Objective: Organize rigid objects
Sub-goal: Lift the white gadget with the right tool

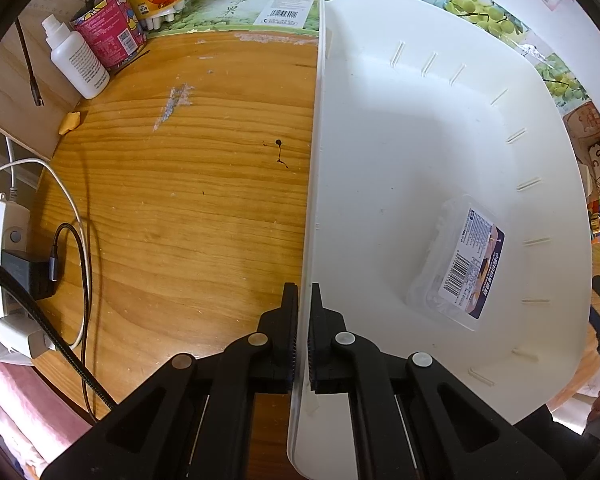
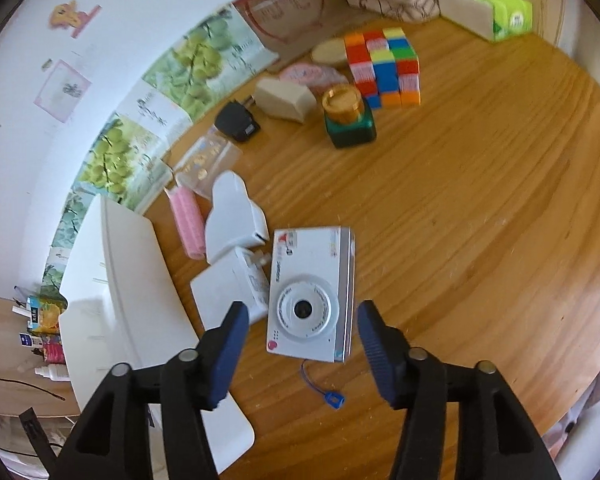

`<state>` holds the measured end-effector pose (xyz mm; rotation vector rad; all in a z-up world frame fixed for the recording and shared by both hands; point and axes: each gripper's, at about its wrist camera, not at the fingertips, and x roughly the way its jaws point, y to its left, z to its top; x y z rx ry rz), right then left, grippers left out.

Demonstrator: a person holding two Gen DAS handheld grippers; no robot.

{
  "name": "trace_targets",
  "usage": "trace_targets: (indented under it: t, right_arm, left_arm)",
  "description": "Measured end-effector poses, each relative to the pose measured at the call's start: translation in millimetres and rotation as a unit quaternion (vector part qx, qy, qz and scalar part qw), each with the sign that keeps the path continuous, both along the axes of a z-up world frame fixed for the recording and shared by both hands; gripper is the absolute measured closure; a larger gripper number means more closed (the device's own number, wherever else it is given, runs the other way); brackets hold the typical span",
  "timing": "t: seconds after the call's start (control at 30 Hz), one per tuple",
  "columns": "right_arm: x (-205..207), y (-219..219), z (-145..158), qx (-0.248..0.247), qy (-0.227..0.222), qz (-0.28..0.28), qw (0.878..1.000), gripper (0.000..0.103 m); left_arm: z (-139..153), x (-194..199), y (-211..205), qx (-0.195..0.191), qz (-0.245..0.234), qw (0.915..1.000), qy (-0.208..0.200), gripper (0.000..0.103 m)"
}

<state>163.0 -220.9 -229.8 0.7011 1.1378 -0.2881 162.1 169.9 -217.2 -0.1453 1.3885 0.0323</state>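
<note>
My left gripper point(image 1: 303, 300) is shut on the left rim of a big white plastic bin point(image 1: 400, 152). A clear flat box with a barcode label point(image 1: 458, 266) lies inside the bin at its right. In the right wrist view the bin point(image 2: 132, 280) stands at the left. My right gripper point(image 2: 300, 320) is open, its blue pads on either side of a white compact camera point(image 2: 310, 294) that lies lens up on the wooden table; the pads are apart from it.
Beyond the camera lie white chargers point(image 2: 236, 236), a pink roller point(image 2: 186, 220), a black plug point(image 2: 236, 122), a green jar with gold lid point(image 2: 348, 116) and a colour cube stack point(image 2: 384, 66). Bottles point(image 1: 80, 64), a power strip point(image 1: 8, 280) and cables lie left of the bin.
</note>
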Motion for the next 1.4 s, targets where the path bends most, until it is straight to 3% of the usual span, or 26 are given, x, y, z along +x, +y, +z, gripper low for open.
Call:
trace_targets:
  t: [0.4, 0.6, 1.13, 1.23, 1.3, 1.4]
  right_arm:
    - [11.5, 3.5, -21.1, 0.01, 0.063, 0.003, 0.998, 0.032]
    - [22.9, 12.4, -29.6, -0.027, 0.108, 0.018, 0.994, 0.032]
    - [55.3, 26.7, -35.7, -0.105, 0.148, 0.06, 0.981, 0.031]
    - [64.7, 34.1, -36.1, -0.121, 0.15, 0.07, 0.979, 0.034]
    - [66.9, 37.8, -34.3, -0.131, 0.146, 0.077, 0.978, 0.042]
    - [69.3, 36.9, -32.3, -0.13, 0.14, 0.074, 0.979, 0.044]
  left_arm:
    - [-0.1, -0.3, -1.1, -0.002, 0.0, 1.0, 0.001, 0.1]
    - [-0.2, 0.8, -2.3, 0.0, -0.007, 1.0, 0.003, 0.1]
    - [-1.6, 0.5, 2.6, -0.013, 0.002, 0.9999, 0.006, 0.1]
    - [-1.6, 1.1, 2.7, -0.011, 0.001, 0.9999, 0.007, 0.1]
    - [-1.6, 1.0, 2.6, -0.011, 0.001, 0.9999, 0.007, 0.1]
    - [-1.4, 1.3, 2.7, -0.011, 0.0, 0.9999, 0.007, 0.1]
